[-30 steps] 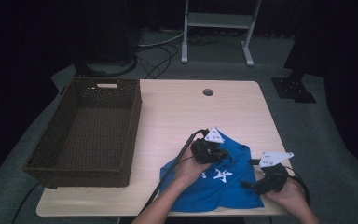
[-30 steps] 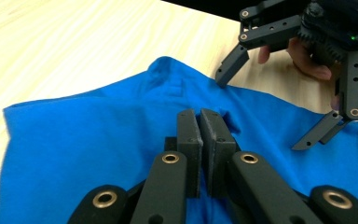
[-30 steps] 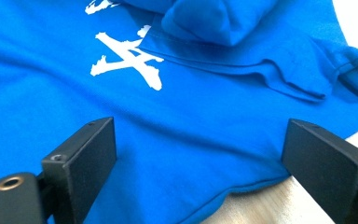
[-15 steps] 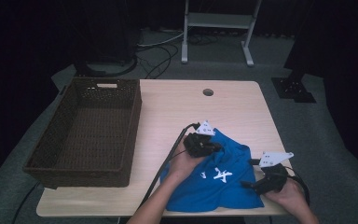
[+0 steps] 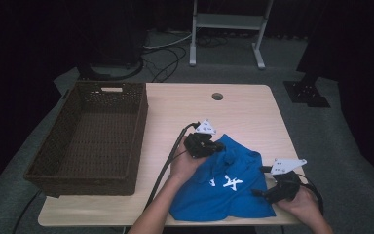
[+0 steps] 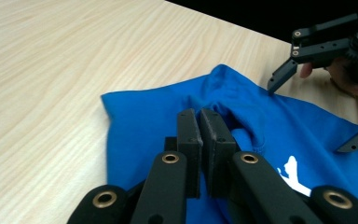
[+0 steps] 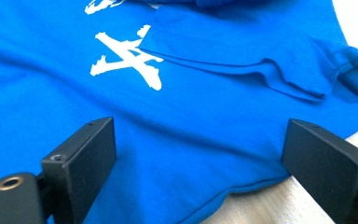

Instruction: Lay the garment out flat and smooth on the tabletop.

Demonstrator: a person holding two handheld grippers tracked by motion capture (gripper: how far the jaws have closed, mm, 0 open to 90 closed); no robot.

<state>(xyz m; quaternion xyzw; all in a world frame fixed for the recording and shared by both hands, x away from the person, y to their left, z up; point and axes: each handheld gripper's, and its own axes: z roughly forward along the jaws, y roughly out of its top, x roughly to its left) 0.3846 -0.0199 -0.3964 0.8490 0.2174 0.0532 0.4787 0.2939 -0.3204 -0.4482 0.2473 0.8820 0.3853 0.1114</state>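
Cloth stays pinched in my shut left claw (image 6: 200, 140), so I should drag the blue shirt (image 5: 224, 187) slowly across the table (image 5: 243, 114). My right claw (image 7: 200, 163) gapes wide, holding nothing.

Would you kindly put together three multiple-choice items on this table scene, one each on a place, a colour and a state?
1. Where does the wicker basket stand?
A. at the table's left side
B. at its right side
C. on the shirt

2. What colour is the shirt?
A. red
B. blue
C. grey

3. How do the two tools stand?
A. both open
B. both shut
C. left tool shut on the shirt, right tool open

Answers:
1 A, since the high view shows the basket at the left, apart from the shirt.
2 B, as the cloth is blue with a white print.
3 C, since the left jaws pinch a fold of cloth near the collar while the right jaws stand wide over the hem.
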